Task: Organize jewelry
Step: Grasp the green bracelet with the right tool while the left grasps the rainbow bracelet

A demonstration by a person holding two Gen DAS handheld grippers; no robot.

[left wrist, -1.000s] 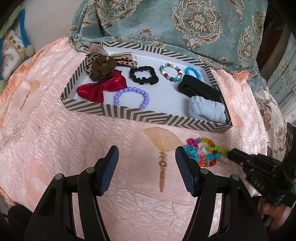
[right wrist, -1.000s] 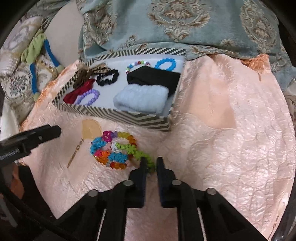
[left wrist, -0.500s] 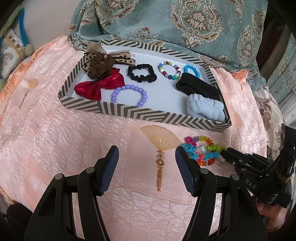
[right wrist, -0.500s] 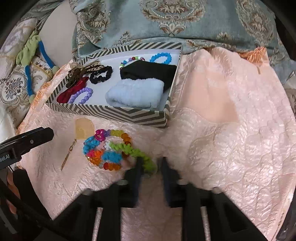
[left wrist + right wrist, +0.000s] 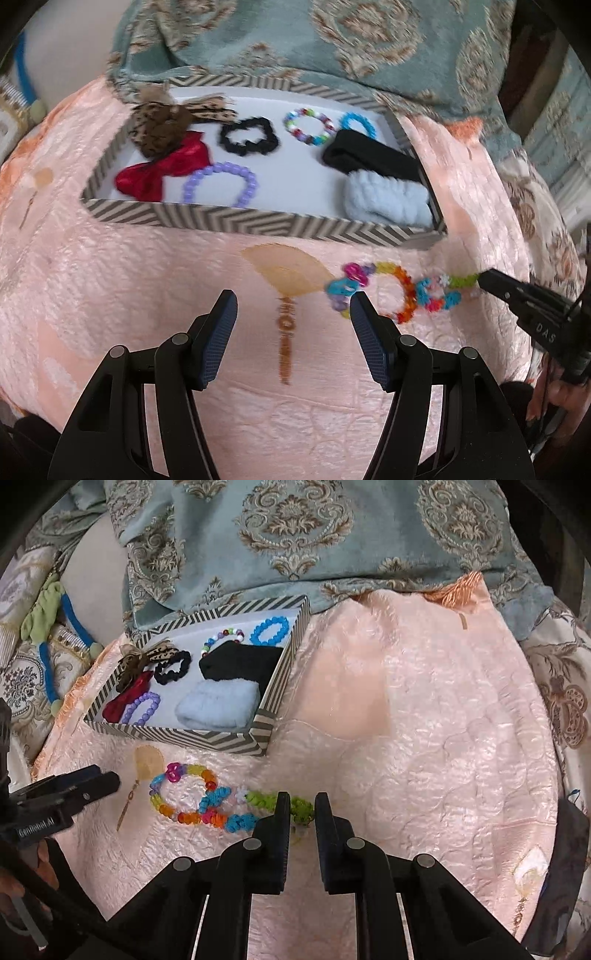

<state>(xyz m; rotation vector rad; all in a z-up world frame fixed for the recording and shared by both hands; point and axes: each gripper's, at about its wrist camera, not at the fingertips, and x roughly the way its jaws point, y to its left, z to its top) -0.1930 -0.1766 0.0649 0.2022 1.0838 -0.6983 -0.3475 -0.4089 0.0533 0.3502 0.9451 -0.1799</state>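
The bracelets, a tangle of bright beaded loops, lay stretched on the pink quilt just in front of the striped box, long axis running sideways, roughly along the box's near wall. The right gripper pointed steeply down with its jaws nearly closed, pinching the green end of the tangle. The left gripper also tilted down, jaws about half open over bare quilt, its right finger just beside the tangle's other end.
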